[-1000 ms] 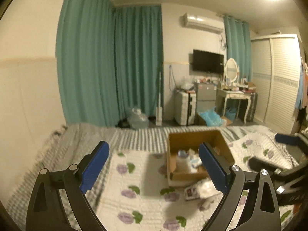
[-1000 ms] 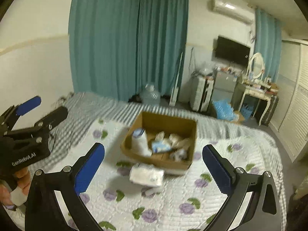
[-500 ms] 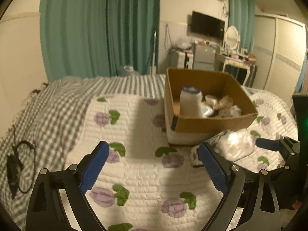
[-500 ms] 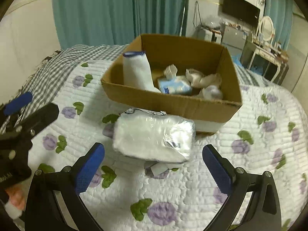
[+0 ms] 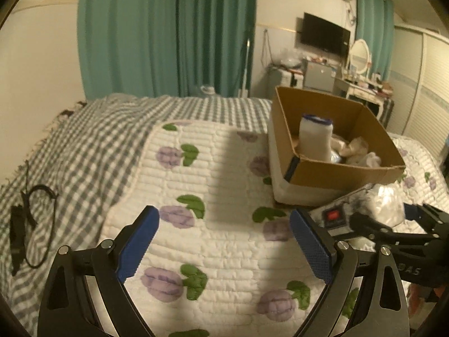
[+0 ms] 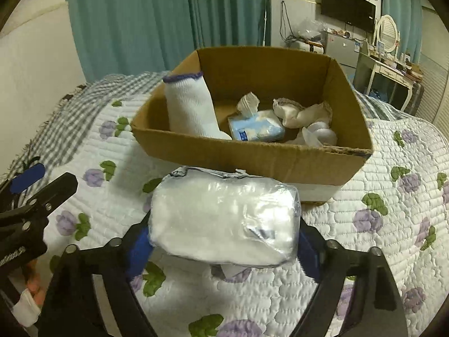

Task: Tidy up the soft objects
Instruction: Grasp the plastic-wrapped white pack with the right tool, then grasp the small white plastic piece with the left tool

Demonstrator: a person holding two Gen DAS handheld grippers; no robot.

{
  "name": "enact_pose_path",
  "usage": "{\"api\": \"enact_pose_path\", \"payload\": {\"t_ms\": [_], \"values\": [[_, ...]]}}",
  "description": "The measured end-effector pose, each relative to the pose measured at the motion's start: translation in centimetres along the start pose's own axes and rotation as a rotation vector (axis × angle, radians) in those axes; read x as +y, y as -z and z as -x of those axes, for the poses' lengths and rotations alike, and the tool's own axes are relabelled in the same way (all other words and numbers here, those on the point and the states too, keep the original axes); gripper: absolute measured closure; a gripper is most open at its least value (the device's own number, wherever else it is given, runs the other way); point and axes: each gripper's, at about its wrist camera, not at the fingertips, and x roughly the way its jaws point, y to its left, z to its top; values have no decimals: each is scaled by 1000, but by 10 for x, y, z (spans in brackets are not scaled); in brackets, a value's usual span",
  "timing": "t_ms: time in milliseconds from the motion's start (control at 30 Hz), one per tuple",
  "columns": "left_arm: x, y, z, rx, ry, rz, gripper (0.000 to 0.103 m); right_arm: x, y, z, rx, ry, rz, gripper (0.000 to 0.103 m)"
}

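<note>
A clear plastic pack of white cotton (image 6: 224,219) lies on the flowered quilt just in front of a cardboard box (image 6: 252,160). My right gripper (image 6: 224,241) stands wide open with its blue pads on either side of the pack; contact cannot be told. The box holds a white sock (image 6: 190,106), a blue tissue pack (image 6: 255,127) and crumpled cloths (image 6: 303,115). My left gripper (image 5: 224,244) is open and empty above the quilt, left of the box (image 5: 336,171). The cotton pack (image 5: 384,205) and the right gripper (image 5: 393,230) show at the left wrist view's right edge.
The quilt (image 5: 213,196) covers a grey checked blanket (image 5: 84,146). A black cable and strap (image 5: 28,224) lie on the blanket at the left. Teal curtains, a dresser and a wardrobe stand beyond the bed. The left gripper's arm (image 6: 28,213) shows at the right wrist view's left edge.
Both grippers have dropped toward the bed and closer to the box. The right gripper has moved forward until the cotton pack sits between its open fingers.
</note>
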Motion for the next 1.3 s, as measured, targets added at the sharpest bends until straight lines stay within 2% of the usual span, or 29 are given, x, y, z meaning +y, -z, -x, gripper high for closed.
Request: {"api": "enact_pose_path", "payload": {"t_ms": [100, 167, 267, 400, 533, 600, 767, 1033, 1067, 1133, 1233, 1300], "values": [[-2, -2, 12, -21, -15, -5, 7, -1, 0, 11, -22, -12, 0, 19], [-6, -4, 21, -42, 3, -12, 7, -3, 2, 27, -61, -15, 2, 20], [-18, -8, 31, 2, 98, 2, 7, -10, 3, 59, -128, -11, 2, 20], [-50, -9, 37, 43, 141, -65, 7, -30, 4, 101, -203, 24, -5, 19], [-83, -2, 32, 81, 160, -80, 7, -58, 10, 120, -217, 67, -30, 20], [-98, 3, 23, 106, 179, -80, 7, -71, 15, 120, -211, 85, -45, 20], [-139, 19, -7, 142, 151, -135, 8, -107, 22, 101, -181, 99, -84, 20], [-166, 43, -73, 249, 163, -122, 10, -121, 20, 57, -121, 153, 15, 19], [-168, 46, -79, 257, 163, -125, 13, -121, 20, 54, -116, 154, 16, 19], [-169, 51, -91, 290, 178, -122, 35, -123, 20, 46, -109, 154, 16, 19], [-171, 53, -95, 286, 191, -142, 38, -124, 19, 39, -100, 154, 31, 19], [-170, 52, -93, 283, 217, -143, 49, -125, 18, 33, -82, 155, 33, 19]]}}
